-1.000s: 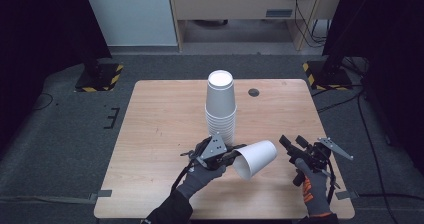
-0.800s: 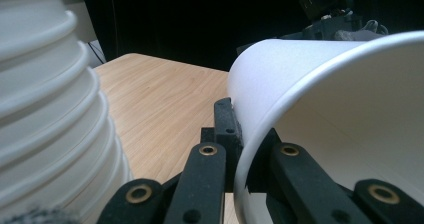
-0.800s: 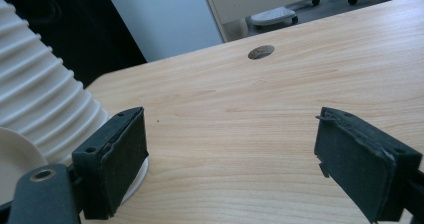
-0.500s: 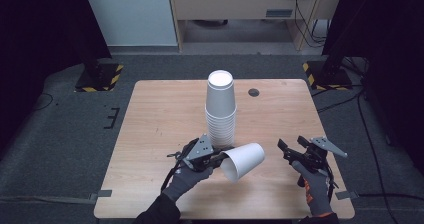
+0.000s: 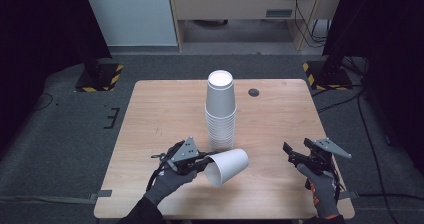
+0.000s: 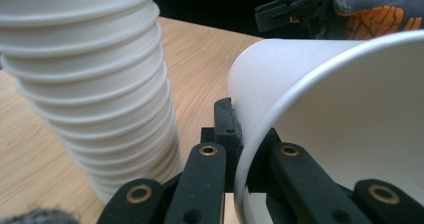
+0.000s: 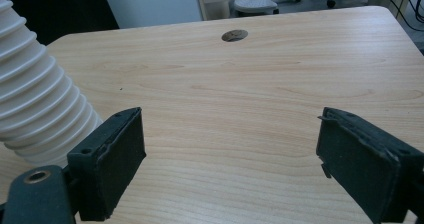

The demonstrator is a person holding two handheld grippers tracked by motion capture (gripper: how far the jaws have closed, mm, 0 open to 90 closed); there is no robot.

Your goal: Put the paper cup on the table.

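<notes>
A tall stack of white paper cups stands upside down in the middle of the wooden table. My left gripper is shut on the rim of a single white cup, which lies tilted on its side just in front of the stack. In the left gripper view the cup's rim runs between the jaws, with the stack to the left. My right gripper is open near the table's front right, nothing between its jaws. The right gripper view has the stack at its left edge.
A small dark round hole sits in the tabletop behind and right of the stack. The floor around the table is dark carpet, with stands at both back corners. The other gloved hand appears far off in the left gripper view.
My left gripper has carried the single cup leftward and toward the table's front edge, away from my right gripper. The right gripper has stayed nearly still and open.
</notes>
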